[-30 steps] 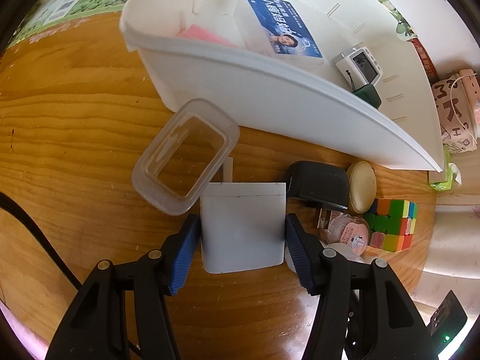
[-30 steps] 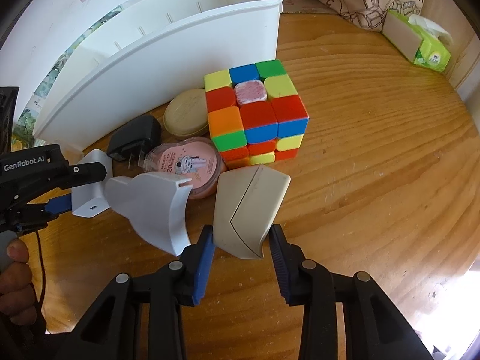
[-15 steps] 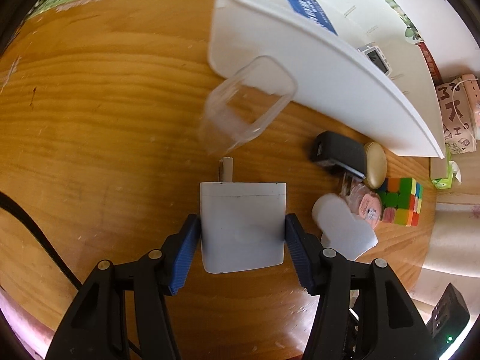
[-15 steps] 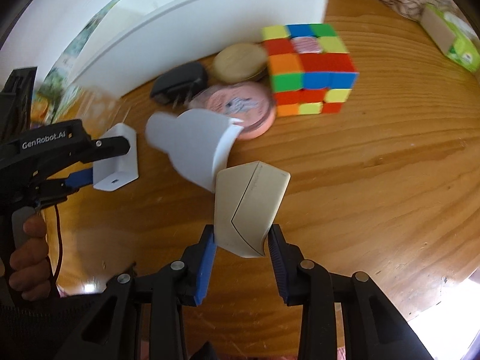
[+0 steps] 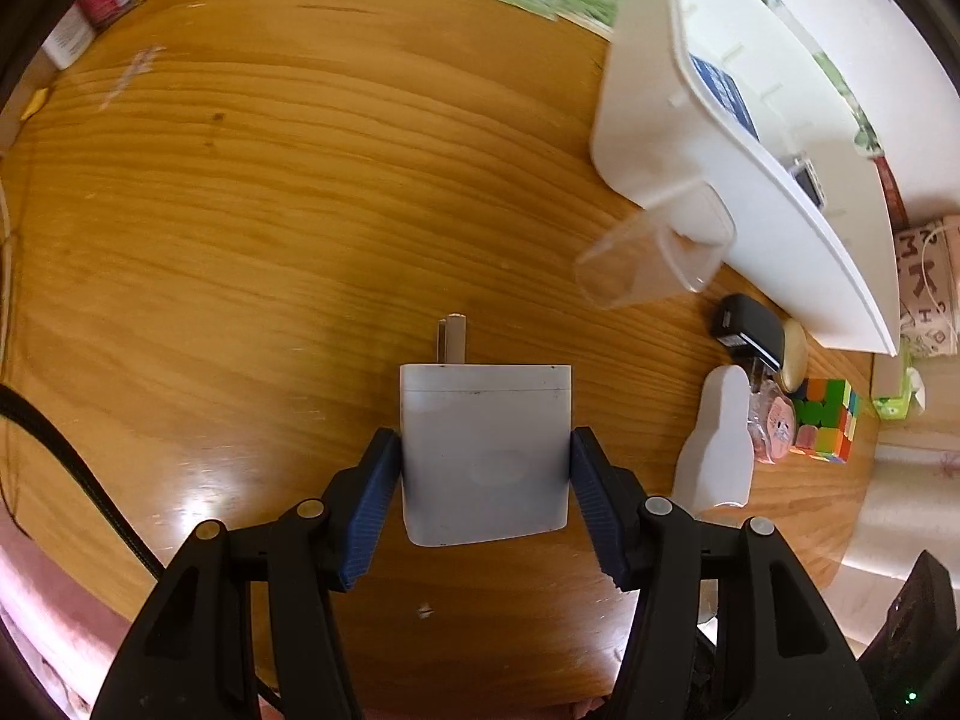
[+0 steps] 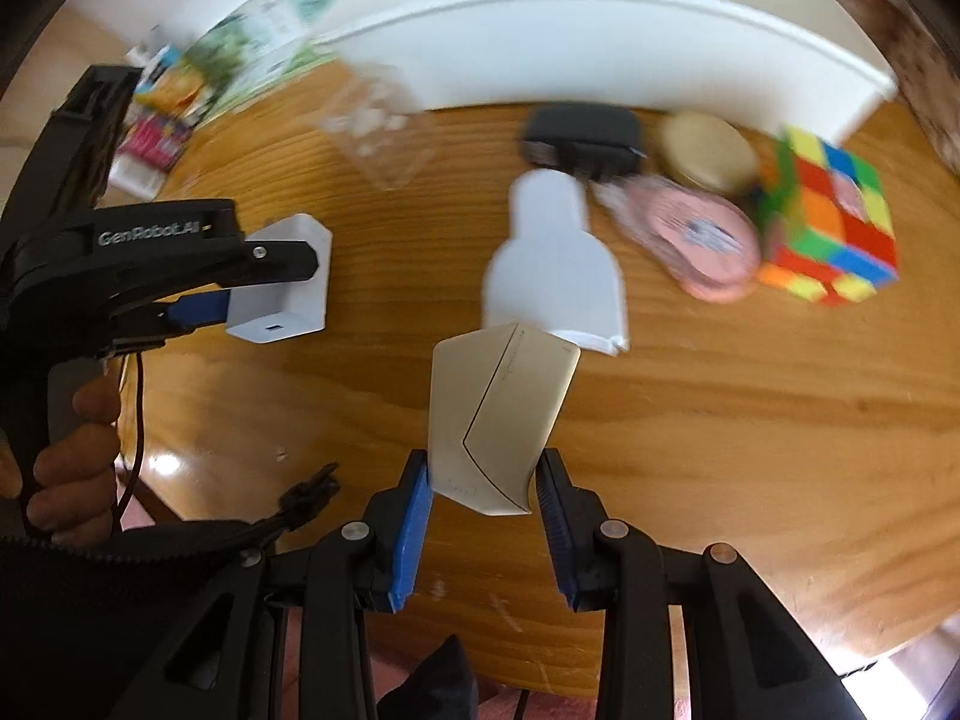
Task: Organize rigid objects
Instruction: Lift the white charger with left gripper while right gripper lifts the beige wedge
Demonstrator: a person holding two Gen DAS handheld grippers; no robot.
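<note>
Closest to you, your left gripper (image 5: 485, 492) is clamped on the white square wall charger (image 5: 485, 456), blue pads (image 5: 375, 498) pressing its two flat sides, prongs pointing forward over bare wood. Your right gripper (image 6: 485, 495) is closed on the beige angular plastic piece (image 6: 501, 414), gripped low at its narrow end (most of it sticks out past the pads). That overhang is your first risk: a quick swing could lever it loose.

Just beyond the beige piece lies the white bottle-shaped plastic cutout (image 6: 555, 267), nearly touching its tip from this view; dip the right hand and you may shove it into the pink round case (image 6: 696, 237) and the multicoloured puzzle cube (image 6: 831, 228).

Farther out, the clear plastic rectangular container (image 5: 654, 261) sits by the near wall of the long white plastic bin (image 5: 750, 180), with the black power adapter (image 5: 750, 330) and tan round disc (image 6: 708, 153) alongside. Bringing the charger in low toward the bin could catch its prongs on the rim or knock the clear container. Both views are blurred, so slow down before committing either drop.
</note>
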